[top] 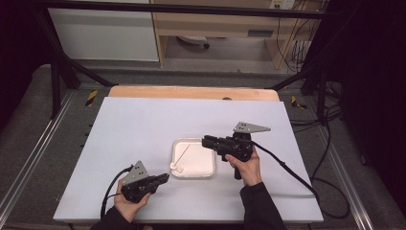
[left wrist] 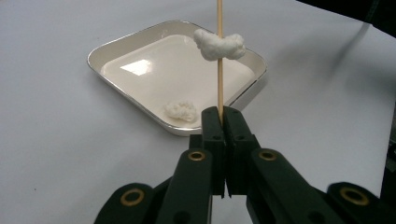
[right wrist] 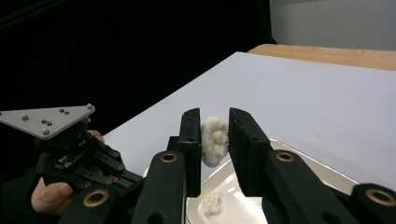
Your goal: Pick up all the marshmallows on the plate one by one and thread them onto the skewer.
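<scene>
the left hand-held gripper (left wrist: 223, 122) pinches a skewer (left wrist: 219, 65) upright over the tray (left wrist: 116, 46), so the puff (right wrist: 214, 140) pinched by the right hand-held gripper (right wrist: 215, 135) can probably be threaded on.

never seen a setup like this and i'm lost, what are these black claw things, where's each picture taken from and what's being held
No robot here: a person holds a hand-operated two-jaw gripper in each hand. The high view looks down on the table from above; the other two pictures come from cameras riding on each gripper, looking along its jaws.

On the table sits a shallow white tray with one white puffy piece lying in it.

The left gripper is shut on a thin wooden skewer, with a white piece threaded on it above the tray. The right gripper pinches another white piece over the tray.
</scene>
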Available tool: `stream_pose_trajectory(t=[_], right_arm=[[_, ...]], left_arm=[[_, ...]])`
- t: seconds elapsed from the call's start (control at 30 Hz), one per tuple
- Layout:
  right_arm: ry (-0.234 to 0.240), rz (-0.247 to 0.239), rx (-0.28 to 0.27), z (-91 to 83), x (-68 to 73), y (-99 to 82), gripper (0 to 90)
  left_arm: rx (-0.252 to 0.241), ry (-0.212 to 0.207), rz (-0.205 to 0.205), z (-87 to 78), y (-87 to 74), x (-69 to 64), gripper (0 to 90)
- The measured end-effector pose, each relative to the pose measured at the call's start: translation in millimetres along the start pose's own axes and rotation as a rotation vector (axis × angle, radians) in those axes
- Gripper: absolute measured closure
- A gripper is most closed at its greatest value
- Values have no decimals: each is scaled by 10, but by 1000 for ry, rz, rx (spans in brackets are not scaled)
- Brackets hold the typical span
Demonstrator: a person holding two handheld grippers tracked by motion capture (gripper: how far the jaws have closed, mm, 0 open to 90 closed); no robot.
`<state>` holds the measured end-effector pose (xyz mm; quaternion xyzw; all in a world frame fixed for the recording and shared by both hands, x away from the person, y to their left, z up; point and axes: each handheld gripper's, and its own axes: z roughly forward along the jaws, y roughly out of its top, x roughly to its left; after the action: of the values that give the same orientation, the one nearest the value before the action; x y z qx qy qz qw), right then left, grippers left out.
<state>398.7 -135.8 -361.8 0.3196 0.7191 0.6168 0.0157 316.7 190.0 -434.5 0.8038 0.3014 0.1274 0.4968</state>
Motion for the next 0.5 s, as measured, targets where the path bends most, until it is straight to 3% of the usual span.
stream_pose_trajectory(t=[0.5], right_arm=[[53,37,33,192,-12,-56,748]], left_arm=[[9,-21,39,19,10,-50,888]])
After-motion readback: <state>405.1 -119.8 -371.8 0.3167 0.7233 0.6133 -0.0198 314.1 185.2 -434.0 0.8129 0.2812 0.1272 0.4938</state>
